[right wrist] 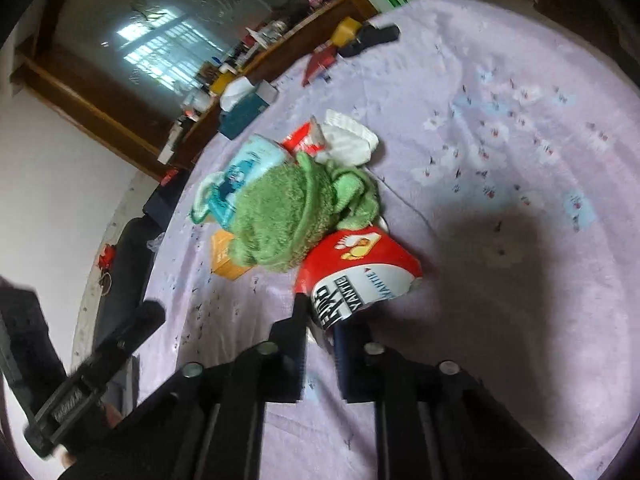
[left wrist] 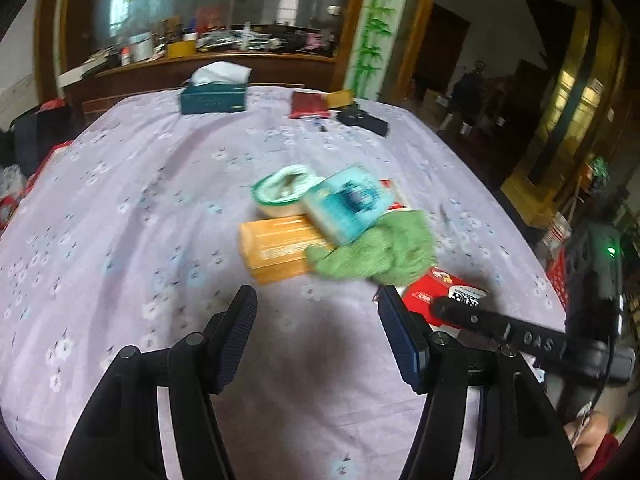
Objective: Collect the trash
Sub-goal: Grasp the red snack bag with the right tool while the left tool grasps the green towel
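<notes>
The right gripper (right wrist: pixel 320 316) has pinched the near edge of the red and white wrapper (right wrist: pixel 360 272), its jaws nearly together on the thin packet, probably because that edge sticks out toward the person. The left gripper (left wrist: pixel 316 312) hangs half open over bare tablecloth (left wrist: pixel 140 200), holding nothing, likely waiting its turn. Beyond lie the green cloth (left wrist: pixel 376 252), orange box (left wrist: pixel 276 248), blue packet (left wrist: pixel 348 204) and a bowl (left wrist: pixel 280 192), heaped together mid-table. Farthest, a tissue box (left wrist: pixel 212 96).
</notes>
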`<state>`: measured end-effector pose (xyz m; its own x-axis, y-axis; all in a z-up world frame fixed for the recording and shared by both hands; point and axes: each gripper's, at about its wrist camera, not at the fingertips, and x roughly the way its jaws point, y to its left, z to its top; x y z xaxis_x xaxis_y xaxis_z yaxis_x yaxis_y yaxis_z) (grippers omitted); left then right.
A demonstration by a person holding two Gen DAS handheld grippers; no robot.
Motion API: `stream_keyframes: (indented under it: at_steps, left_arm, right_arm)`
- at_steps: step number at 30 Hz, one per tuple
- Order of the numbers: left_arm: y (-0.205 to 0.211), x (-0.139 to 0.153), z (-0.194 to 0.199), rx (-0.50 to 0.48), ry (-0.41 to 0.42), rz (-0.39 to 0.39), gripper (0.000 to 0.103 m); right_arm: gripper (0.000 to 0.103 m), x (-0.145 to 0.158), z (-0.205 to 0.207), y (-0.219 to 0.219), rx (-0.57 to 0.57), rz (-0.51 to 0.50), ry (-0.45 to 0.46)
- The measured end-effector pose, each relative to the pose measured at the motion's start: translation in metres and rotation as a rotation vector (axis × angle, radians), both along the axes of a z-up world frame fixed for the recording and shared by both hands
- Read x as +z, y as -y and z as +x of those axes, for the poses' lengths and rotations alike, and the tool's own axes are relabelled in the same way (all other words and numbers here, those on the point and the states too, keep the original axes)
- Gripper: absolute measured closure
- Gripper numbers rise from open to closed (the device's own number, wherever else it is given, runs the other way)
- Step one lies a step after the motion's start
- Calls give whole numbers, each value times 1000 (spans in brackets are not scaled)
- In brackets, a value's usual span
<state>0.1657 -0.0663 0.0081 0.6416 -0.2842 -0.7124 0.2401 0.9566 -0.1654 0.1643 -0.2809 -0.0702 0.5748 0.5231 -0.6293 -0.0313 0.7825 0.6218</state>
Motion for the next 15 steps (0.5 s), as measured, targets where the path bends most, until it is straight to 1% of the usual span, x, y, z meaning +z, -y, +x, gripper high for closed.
stream_keyframes:
  at_steps: [1, 3, 6, 8, 11, 13, 15]
  left_arm:
    - [4, 1, 1, -10, 4, 0, 42]
    - [14, 1, 4, -30, 13, 5, 41]
    - [34, -4, 10, -65, 15, 18, 35]
    - [46, -9, 14, -86, 14, 37, 34]
    - [67, -21, 20, -129, -3, 95, 32]
    - [80, -29, 23, -140, -7, 131, 32]
    - [91, -34, 26, -148, -7, 163, 32]
  right_arm:
    - [94, 3, -6, 2, -4, -9, 15]
    - [96, 11, -21, 8, -21, -69, 62]
    - [96, 23, -45, 15, -50, -162, 135]
    - [96, 31, -64, 19, -90, -250, 196]
    - [96, 40, -84, 20, -154, -388, 287]
    - [97, 42, -93, 24, -165, -393, 319]
    - [97, 44, -94, 23, -177, -418, 327]
